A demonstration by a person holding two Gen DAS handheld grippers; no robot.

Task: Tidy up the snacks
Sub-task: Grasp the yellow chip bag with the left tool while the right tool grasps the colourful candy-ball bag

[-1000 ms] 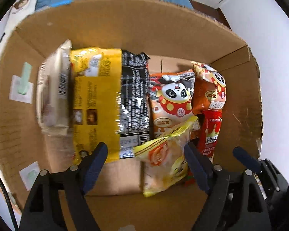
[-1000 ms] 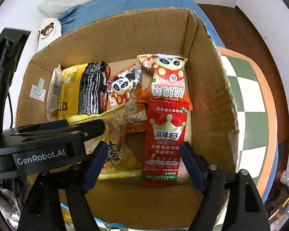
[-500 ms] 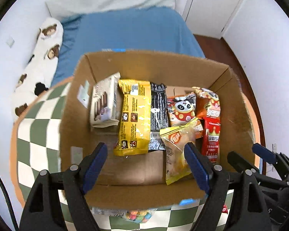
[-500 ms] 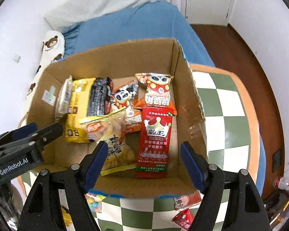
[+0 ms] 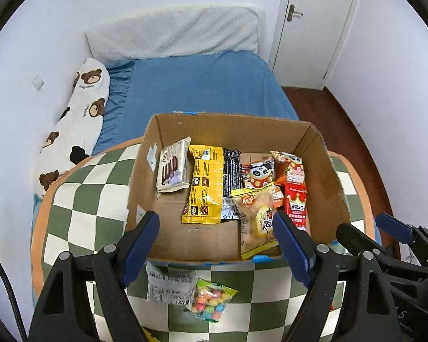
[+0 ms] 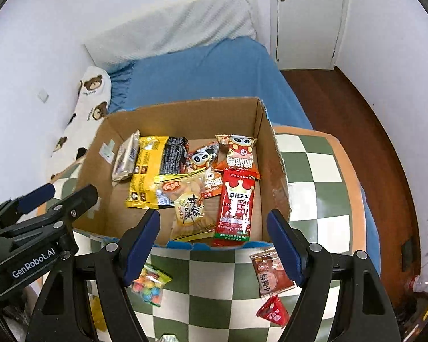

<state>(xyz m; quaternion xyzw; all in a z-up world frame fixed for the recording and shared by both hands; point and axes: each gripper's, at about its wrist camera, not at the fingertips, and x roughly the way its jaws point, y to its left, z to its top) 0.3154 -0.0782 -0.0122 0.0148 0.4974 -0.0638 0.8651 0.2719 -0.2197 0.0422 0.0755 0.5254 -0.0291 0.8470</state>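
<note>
An open cardboard box (image 5: 331,182) (image 6: 274,168) stands on the green-and-white checkered table. Several snack packs lie inside: a yellow pack (image 5: 205,188), a black pack (image 5: 231,176), a clear yellow-edged bag (image 5: 256,216) (image 6: 189,199) and a long red pack (image 6: 236,205). My left gripper (image 5: 216,245) is open and empty above the box's near edge. My right gripper (image 6: 212,242) is open and empty, also above the near edge. Loose on the table lie a colourful candy bag (image 5: 211,302) (image 6: 149,283), a white pack (image 5: 171,285) and two red packs (image 6: 269,273).
A bed with a blue sheet (image 5: 197,85) and a bear-print pillow (image 5: 77,122) lies behind the table. A white door (image 5: 314,25) and brown wood floor (image 6: 356,119) are at the right. The table has an orange rim (image 5: 38,245).
Both grippers have pulled back and up out of the box, still open and empty. The table, loose snacks and room have come into view.
</note>
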